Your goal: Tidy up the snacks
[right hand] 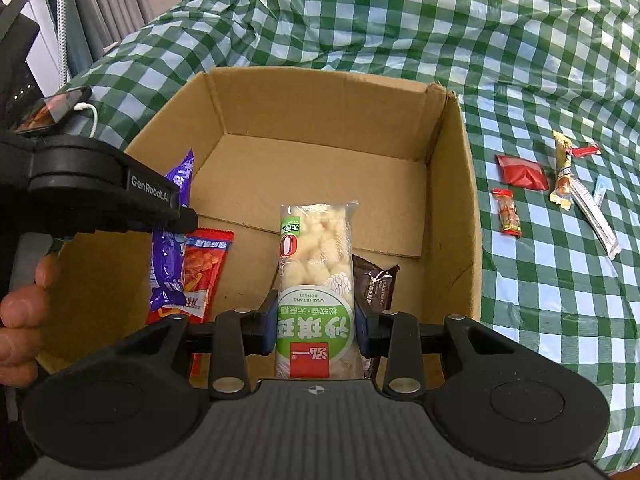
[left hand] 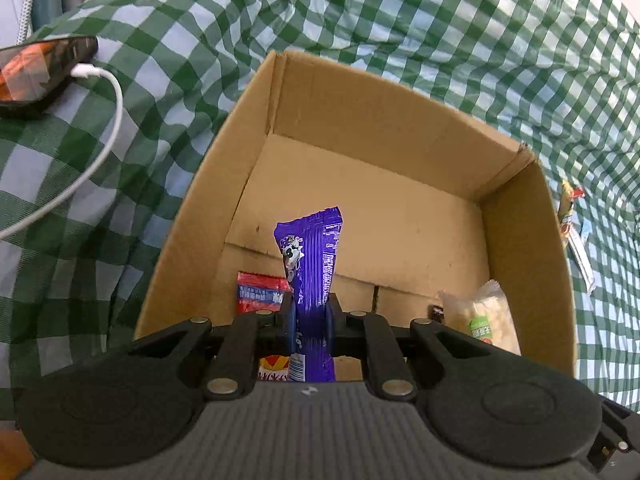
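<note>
An open cardboard box [left hand: 520, 248] [right hand: 452, 184] sits on the green checked cloth. My left gripper [left hand: 311, 316] is shut on a purple snack packet [left hand: 314, 264] and holds it over the box's near left part. That gripper also shows at the left of the right wrist view, where the purple packet [right hand: 170, 248] hangs from it. My right gripper [right hand: 316, 328] is shut on a clear packet of pale puffed snack with a green label [right hand: 316, 280], over the box's near middle. On the box floor lie a red packet [right hand: 204, 272] [left hand: 260, 292] and a dark brown packet [right hand: 376, 284].
Several small snacks lie on the cloth right of the box: a red pouch [right hand: 520, 172], a small red-ended packet [right hand: 507, 213] and long thin packets [right hand: 576, 192]. A phone [left hand: 36, 72] on a white charging cable [left hand: 108, 140] rests left of the box. A hand [right hand: 20, 320] grips the left tool.
</note>
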